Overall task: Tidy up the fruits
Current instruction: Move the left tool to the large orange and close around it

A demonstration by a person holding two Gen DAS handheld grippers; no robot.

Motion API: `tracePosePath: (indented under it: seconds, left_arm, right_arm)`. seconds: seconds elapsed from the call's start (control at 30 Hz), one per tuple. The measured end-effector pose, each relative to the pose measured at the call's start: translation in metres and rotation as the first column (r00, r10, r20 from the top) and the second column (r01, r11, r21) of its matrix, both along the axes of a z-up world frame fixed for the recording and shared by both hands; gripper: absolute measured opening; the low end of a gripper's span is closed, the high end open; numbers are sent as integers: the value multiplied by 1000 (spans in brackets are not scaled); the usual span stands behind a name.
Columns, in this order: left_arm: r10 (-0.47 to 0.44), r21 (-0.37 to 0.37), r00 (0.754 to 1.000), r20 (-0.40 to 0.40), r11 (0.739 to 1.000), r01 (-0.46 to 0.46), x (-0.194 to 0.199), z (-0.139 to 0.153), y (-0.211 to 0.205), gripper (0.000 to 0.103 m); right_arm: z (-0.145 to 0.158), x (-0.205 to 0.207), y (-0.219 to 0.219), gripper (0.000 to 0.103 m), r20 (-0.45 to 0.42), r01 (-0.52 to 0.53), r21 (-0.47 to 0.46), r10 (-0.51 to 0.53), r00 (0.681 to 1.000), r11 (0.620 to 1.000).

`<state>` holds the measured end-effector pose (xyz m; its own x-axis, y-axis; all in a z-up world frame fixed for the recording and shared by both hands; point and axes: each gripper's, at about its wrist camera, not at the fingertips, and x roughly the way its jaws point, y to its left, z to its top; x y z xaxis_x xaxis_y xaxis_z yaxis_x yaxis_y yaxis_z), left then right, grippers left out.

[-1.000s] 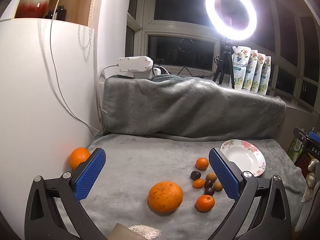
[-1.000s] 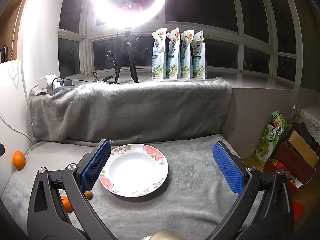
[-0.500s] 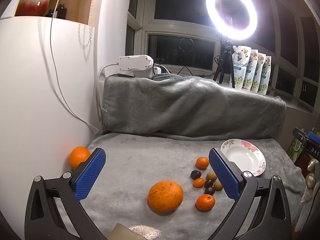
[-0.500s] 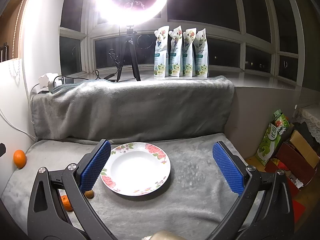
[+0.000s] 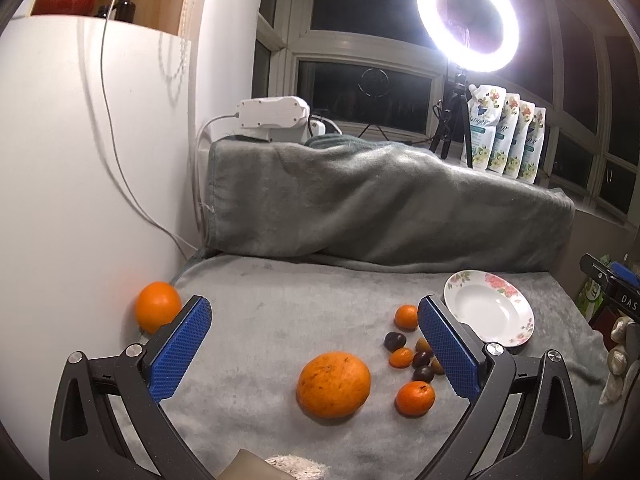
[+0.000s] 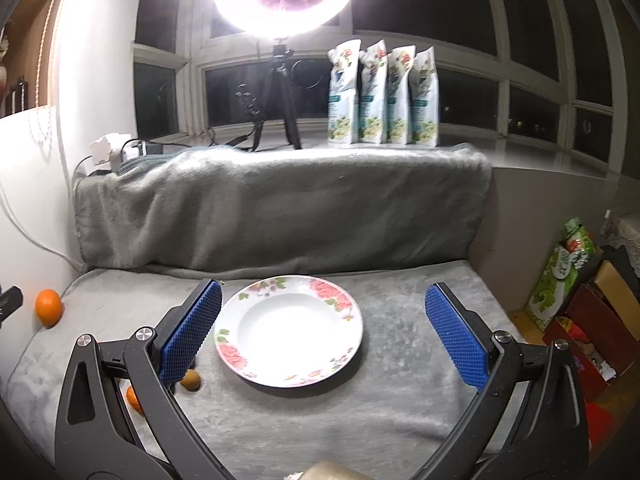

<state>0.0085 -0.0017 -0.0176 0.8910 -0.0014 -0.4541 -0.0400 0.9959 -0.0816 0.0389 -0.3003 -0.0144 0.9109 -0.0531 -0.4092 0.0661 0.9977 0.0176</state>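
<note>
Judging by the bare plate (image 6: 289, 330) and the fruit on the blanket (image 5: 280, 320), from the big orange (image 5: 333, 385) nearby to the orange (image 5: 157, 306) far left, nothing is sorted yet, and the left gripper (image 5: 316, 354) and right gripper (image 6: 322, 334) both gape empty.

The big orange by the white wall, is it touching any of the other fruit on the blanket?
Apart. The left wrist view shows the big orange alone beside the white wall, with bare grey blanket between it and the other fruit.
</note>
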Motion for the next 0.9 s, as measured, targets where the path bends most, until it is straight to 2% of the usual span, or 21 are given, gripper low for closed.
tracePosePath:
  seconds: [0.2, 0.5, 0.63, 0.77, 0.9]
  left_arm:
    - [8, -10, 998, -66, 1000, -9, 1, -20, 10, 102]
    - [-25, -114, 983, -183, 994, 4, 1, -53, 27, 102]
    - [-32, -146, 976, -215, 989, 1, 0, -65, 32, 100]
    - [-65, -195, 968, -244, 981, 17, 3, -76, 33, 92]
    - [-118, -257, 956, -267, 965, 47, 5, -88, 30, 83]
  right_arm:
    - [-5, 12, 14, 103, -39, -121, 47, 123, 992, 991]
    - [-28, 41, 50, 99, -140, -297, 145, 317, 938, 944]
    - [-41, 51, 66, 92, -189, -359, 202, 396, 899, 911]
    - [-50, 58, 83, 91, -231, -415, 235, 465, 855, 879]
    - [-56, 68, 108, 91, -270, -490, 279, 558, 785, 826]
